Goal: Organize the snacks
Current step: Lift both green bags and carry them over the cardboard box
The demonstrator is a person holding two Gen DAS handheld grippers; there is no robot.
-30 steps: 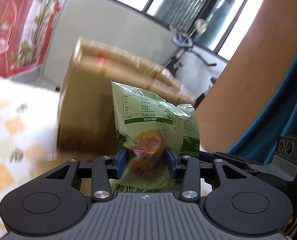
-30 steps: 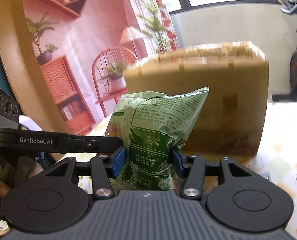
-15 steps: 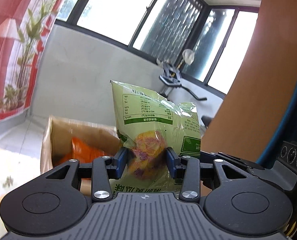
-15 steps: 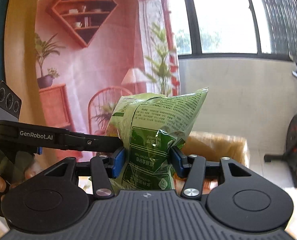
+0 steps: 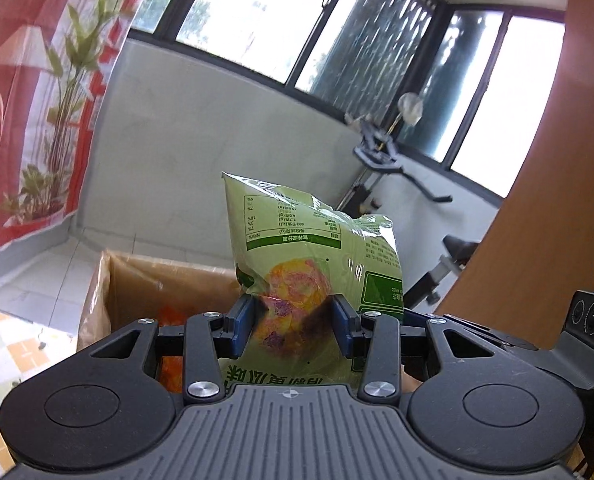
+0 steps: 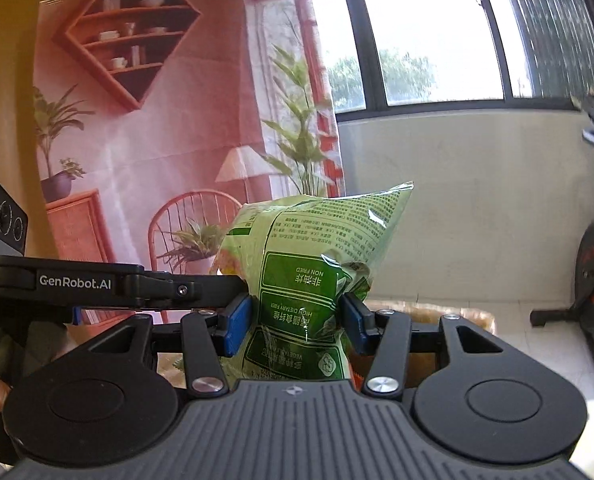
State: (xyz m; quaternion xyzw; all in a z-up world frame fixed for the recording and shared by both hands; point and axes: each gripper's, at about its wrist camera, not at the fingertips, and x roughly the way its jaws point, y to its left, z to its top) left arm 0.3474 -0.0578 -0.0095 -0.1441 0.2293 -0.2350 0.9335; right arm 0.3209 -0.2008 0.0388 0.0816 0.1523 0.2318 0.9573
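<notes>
left wrist alone shows orange packets [image 5: 169,316] inside the cardboard box [image 5: 109,280].

Glossy crinkled plastic snack bag [image 5: 313,248]; matt brown cardboard box [image 5: 145,280].

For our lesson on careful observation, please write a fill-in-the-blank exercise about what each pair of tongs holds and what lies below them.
1. The left tongs are shut on a light ____ plastic snack bag.
2. The right tongs grip a green snack bag printed "NON ____".
3. Behind the left tongs stands an open brown ____ box.
4. Inside that box lies an ____ packet.

Missing words: green; FRIED; cardboard; orange
</notes>
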